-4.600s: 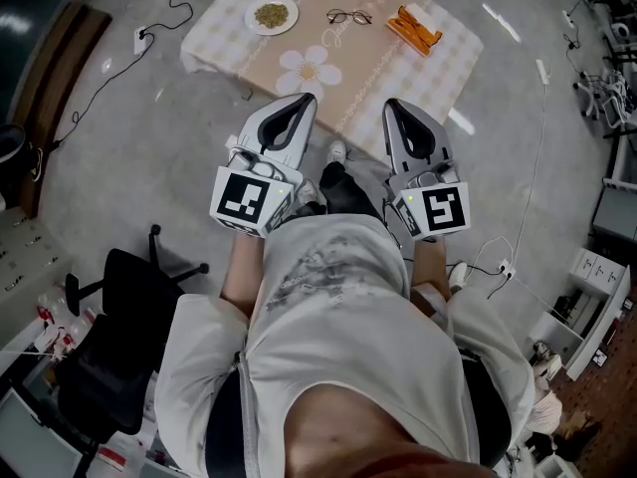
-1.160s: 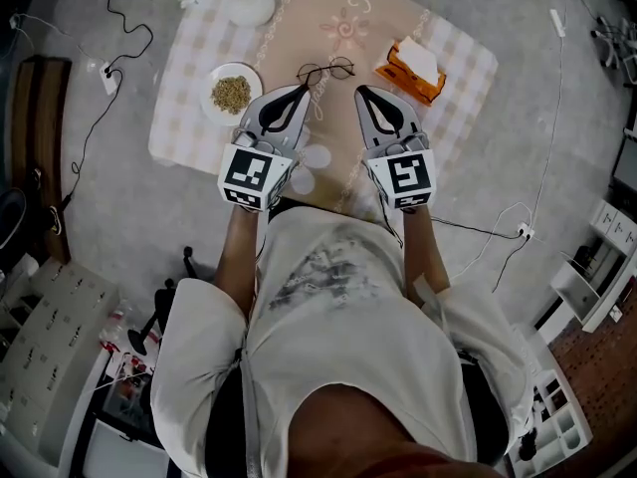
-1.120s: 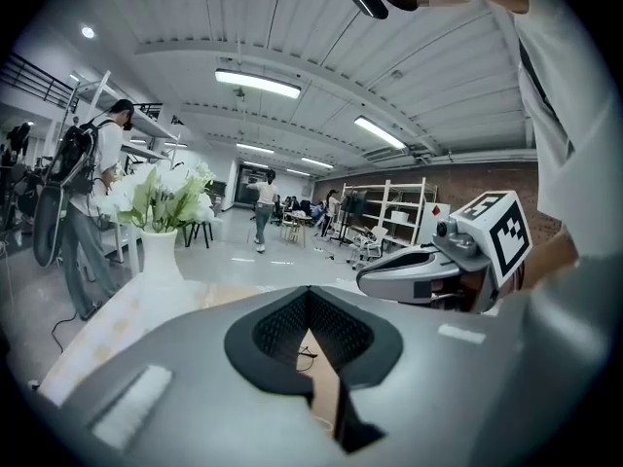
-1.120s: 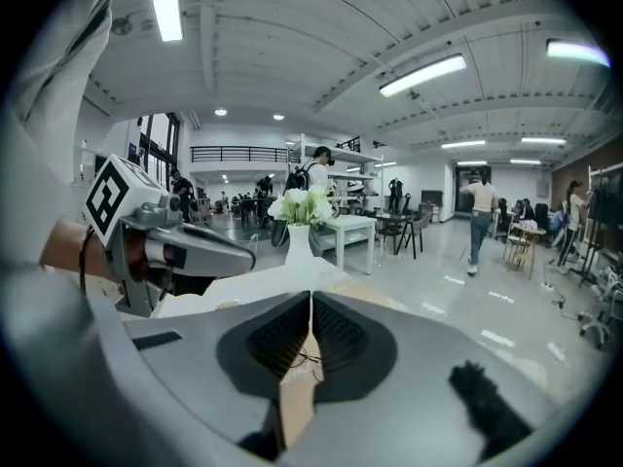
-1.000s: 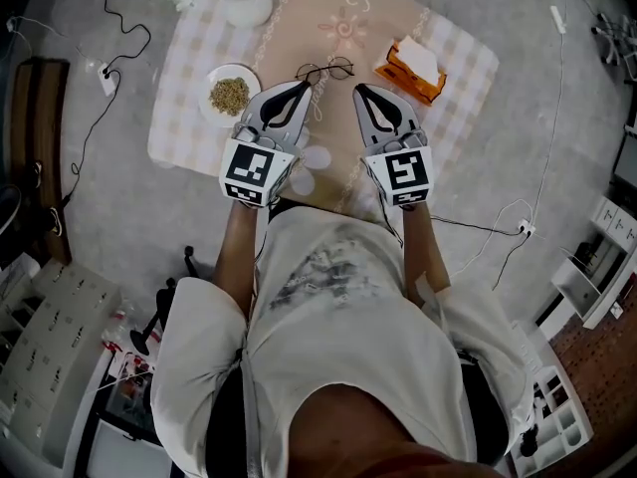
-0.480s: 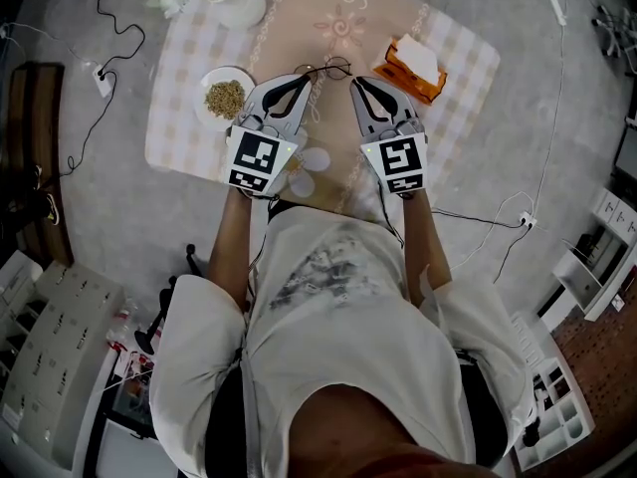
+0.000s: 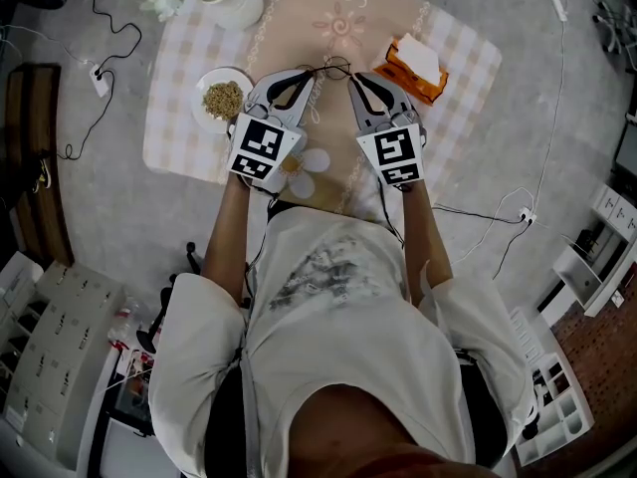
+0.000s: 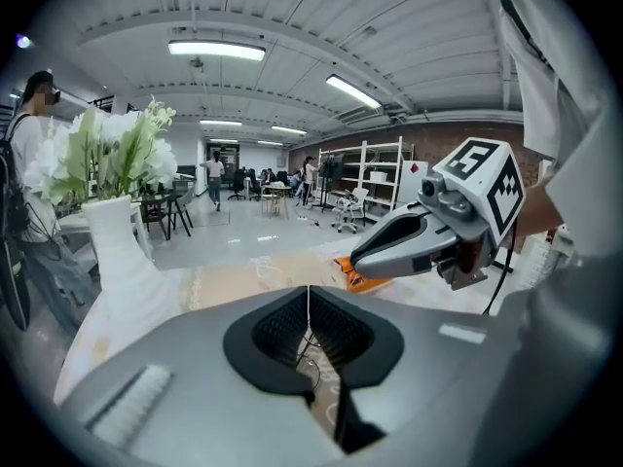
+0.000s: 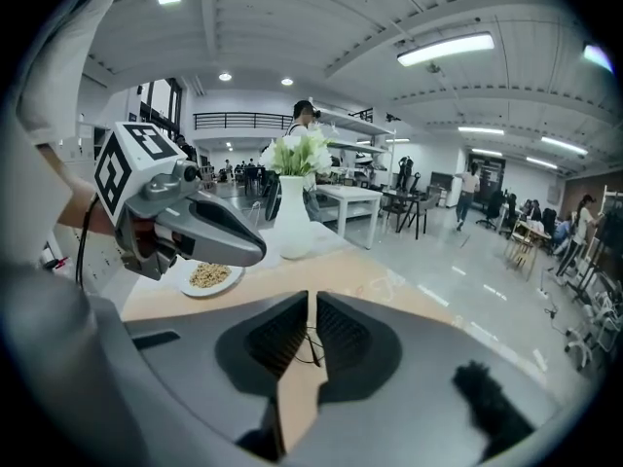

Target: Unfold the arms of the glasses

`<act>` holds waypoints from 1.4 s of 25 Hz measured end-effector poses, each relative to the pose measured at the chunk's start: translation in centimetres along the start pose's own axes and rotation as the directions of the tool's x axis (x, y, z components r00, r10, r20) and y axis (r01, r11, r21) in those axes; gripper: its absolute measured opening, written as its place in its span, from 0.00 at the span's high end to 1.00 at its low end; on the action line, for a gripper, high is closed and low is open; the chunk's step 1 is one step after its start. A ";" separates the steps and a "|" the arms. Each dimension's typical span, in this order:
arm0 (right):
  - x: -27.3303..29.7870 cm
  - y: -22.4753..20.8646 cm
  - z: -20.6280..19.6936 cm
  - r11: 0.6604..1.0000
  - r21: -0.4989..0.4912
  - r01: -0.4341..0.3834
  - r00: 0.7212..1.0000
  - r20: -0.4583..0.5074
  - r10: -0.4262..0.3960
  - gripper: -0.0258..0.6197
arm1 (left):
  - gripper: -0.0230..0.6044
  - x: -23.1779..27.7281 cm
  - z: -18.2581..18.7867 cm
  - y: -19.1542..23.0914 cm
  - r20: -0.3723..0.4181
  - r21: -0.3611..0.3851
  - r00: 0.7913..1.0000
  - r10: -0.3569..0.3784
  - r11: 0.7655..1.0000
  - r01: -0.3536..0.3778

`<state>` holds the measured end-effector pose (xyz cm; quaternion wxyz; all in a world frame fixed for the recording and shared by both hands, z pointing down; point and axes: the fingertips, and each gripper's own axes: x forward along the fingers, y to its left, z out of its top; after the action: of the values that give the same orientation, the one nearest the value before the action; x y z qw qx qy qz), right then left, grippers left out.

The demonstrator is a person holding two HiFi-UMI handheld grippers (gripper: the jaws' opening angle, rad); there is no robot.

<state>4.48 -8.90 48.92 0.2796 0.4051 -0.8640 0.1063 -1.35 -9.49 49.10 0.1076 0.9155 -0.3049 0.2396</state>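
Left tool (image 8: 309, 290) clenched, tips pressed together. Right tool (image 9: 312, 296) much the same, jaws all but touching. Both slant down at the tabletop (image 7: 179, 118), side by side. The glasses (image 7: 334, 66) lie right at the two tips, between them (thin wire shows through each tool's hollow; can't tell if either touches it). Plate of grains (image 7: 223, 99) sits just left of the left tool, orange box (image 7: 416, 65) just right of the right one, flower vase (image 7: 239, 6) further beyond.
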 end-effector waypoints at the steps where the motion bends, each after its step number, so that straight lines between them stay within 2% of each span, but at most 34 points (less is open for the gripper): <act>1: 0.2 0.0 -0.1 1.000 -0.004 -0.002 1.000 -0.006 0.002 0.91 | 0.94 0.2 -0.2 0.0 -0.005 0.002 1.000 -0.004 1.000 0.004; 3: 0.5 -0.1 -0.4 1.000 -0.010 -0.006 1.000 -0.016 0.006 0.87 | 0.94 0.6 -0.5 0.1 -0.017 0.012 1.000 -0.011 1.000 0.011; 16: 2.3 -0.8 -2.2 1.000 -0.017 -0.021 0.997 -0.079 0.019 0.84 | 0.92 3.3 -4.1 0.6 -0.131 0.054 0.990 -0.047 0.997 0.055; 22: 2.9 -1.1 -2.9 0.999 -0.046 -0.029 0.993 -0.117 0.023 0.82 | 0.90 4.6 -5.3 0.5 -0.191 0.097 0.979 -0.074 0.991 0.094; 35: 3.8 -1.2 -3.9 0.998 -0.037 -0.052 0.987 -0.155 0.046 0.79 | 0.86 6.8 -7.1 -0.1 -0.280 0.131 0.953 -0.112 0.979 0.154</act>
<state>5.02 -10.51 54.25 0.3511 0.3686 -0.8514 0.1265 0.85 -10.43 58.63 0.0943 0.8979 -0.2057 0.3776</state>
